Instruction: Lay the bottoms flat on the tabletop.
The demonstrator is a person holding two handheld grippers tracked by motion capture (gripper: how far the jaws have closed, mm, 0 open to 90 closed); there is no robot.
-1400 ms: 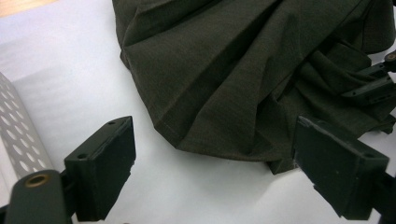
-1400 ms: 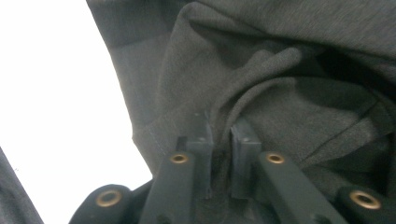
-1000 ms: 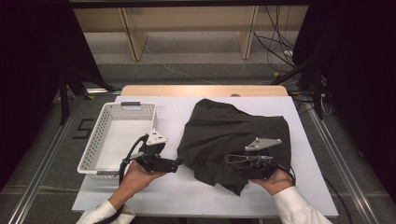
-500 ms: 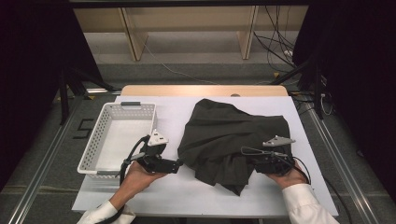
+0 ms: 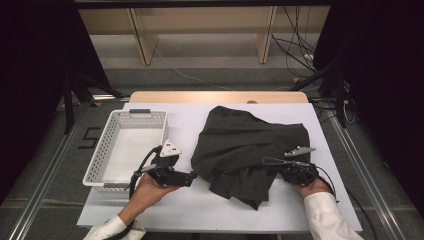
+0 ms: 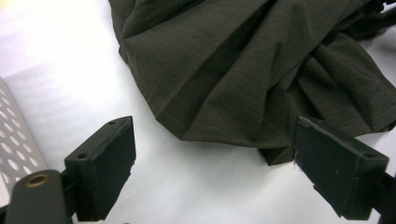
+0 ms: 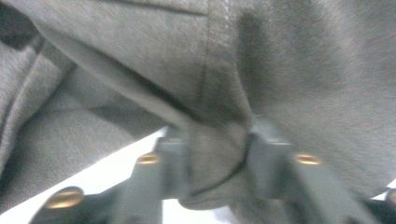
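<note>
Two hand-held grippers work at a white table [image 5: 310,125] that carries a crumpled dark grey-brown cloth garment [image 5: 250,145]. This garment lies right of centre on the table, well apart from the white perforated plastic basket [image 5: 107,155] at the left.

Right gripper [image 5: 274,162]: its jaws have just been closing, and in the right gripper view a bunched fold of the garment [image 7: 215,158] sits pinched between the two pads, the fabric pressed on both sides. That view is blurred and close; the seam lines are legible, but the jaw tips are buried in cloth. In the high view the gripper meets the garment's right lower edge, and the exact contact point is hard to make out against the dark fabric.

Left gripper [image 5: 192,176]: jaws spread wide with nothing between them. In the left gripper view [image 6: 215,163] the pads frame bare table, with the garment's hem just beyond. The basket's wall is cut off at that view's left edge.
</note>
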